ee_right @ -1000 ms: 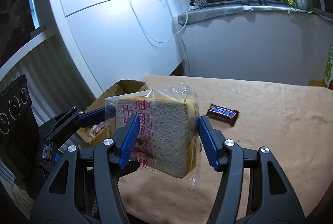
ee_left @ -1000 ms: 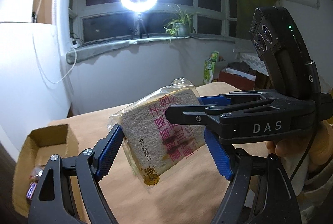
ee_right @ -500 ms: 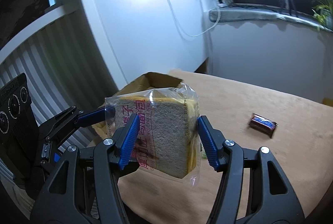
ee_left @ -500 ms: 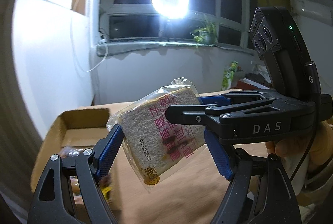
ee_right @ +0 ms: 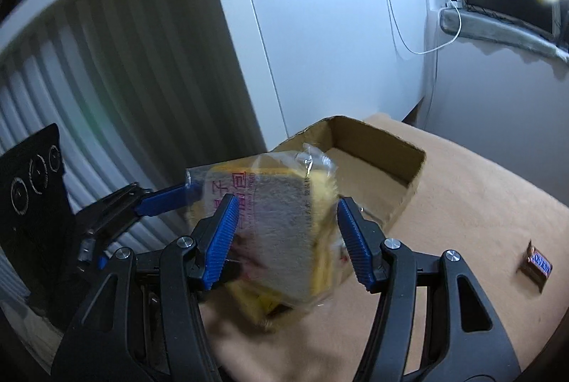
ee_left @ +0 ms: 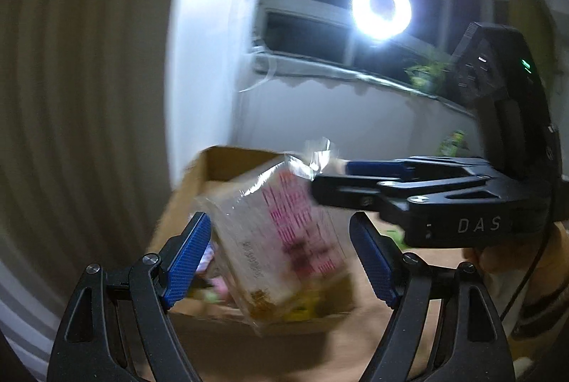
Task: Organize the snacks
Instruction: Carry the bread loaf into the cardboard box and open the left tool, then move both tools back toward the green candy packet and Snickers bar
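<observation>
A clear-wrapped slice of bread (ee_left: 281, 240) with pink print sits between both pairs of blue fingers, tilted and blurred, just above the open cardboard box (ee_left: 227, 165). It also shows in the right wrist view (ee_right: 281, 229). My left gripper (ee_left: 281, 261) and my right gripper (ee_right: 288, 240) both look open, with gaps beside the packet. The packet appears to be dropping toward the box (ee_right: 377, 151). Several snack packets lie in the box, partly hidden.
A wrapped chocolate bar (ee_right: 538, 266) lies on the tan tablecloth (ee_right: 480, 204) at the right. A white cabinet and ribbed wall stand behind the box. A ring light (ee_left: 382, 9) glares at the window.
Both grippers swung left, bringing the bread over the box. Both pairs of fingers have widened and the packet has tilted and slipped downward.
</observation>
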`<move>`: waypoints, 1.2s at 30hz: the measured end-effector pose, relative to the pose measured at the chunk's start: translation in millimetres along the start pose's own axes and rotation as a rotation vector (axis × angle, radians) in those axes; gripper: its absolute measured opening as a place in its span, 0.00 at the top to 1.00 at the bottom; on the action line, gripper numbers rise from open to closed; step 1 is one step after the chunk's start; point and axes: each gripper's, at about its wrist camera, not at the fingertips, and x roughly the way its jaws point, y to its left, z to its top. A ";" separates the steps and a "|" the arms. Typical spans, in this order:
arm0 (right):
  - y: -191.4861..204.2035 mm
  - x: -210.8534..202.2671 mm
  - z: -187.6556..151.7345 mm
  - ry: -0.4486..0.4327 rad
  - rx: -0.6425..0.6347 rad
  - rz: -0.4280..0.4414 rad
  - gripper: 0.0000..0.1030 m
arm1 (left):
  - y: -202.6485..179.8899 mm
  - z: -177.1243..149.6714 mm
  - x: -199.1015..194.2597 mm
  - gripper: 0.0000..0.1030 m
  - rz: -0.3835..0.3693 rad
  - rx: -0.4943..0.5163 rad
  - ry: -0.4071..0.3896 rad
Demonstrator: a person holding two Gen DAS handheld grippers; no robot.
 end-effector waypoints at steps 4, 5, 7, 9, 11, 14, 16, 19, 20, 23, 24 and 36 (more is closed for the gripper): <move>-0.8 14.2 -5.7 -0.026 -0.024 -0.051 0.30 | 19.6 -3.5 7.4 0.22 0.077 -0.047 0.032; -3.2 15.8 -8.2 -0.031 -0.023 -0.070 0.29 | 22.6 -3.5 8.4 0.22 0.090 -0.053 0.035; -9.0 15.5 -12.4 -0.048 -0.024 -0.103 0.29 | 25.8 -3.8 7.4 0.22 0.107 -0.054 0.033; -16.7 13.1 -15.3 -0.070 -0.006 -0.119 0.20 | 25.2 -3.1 8.0 0.22 0.117 -0.049 0.030; -23.3 9.3 -17.8 -0.095 0.008 -0.144 0.12 | 24.2 -2.5 8.3 0.22 0.117 -0.041 0.028; -31.7 4.4 -20.9 -0.120 0.026 -0.175 0.07 | 20.6 -2.6 5.7 0.22 0.119 -0.028 0.030; -36.4 1.3 -22.5 -0.127 0.039 -0.181 0.04 | 17.9 -2.4 5.1 0.22 0.119 -0.022 0.034; -40.5 -2.7 -25.2 -0.129 0.046 -0.190 0.03 | 13.3 -0.3 8.0 0.22 0.120 -0.014 0.039; -40.8 -4.8 -25.8 -0.132 0.047 -0.194 0.02 | 10.8 -0.1 7.1 0.22 0.120 -0.010 0.040; -43.4 -11.2 -29.0 -0.135 0.051 -0.196 0.00 | 3.2 1.5 6.8 0.22 0.119 0.001 0.042; -44.3 -13.9 -30.2 -0.137 0.052 -0.194 0.00 | 0.1 2.0 6.5 0.22 0.119 0.008 0.042; -65.7 -41.7 -46.1 -0.146 0.084 -0.216 0.00 | -36.9 6.6 8.1 0.21 0.105 0.077 0.058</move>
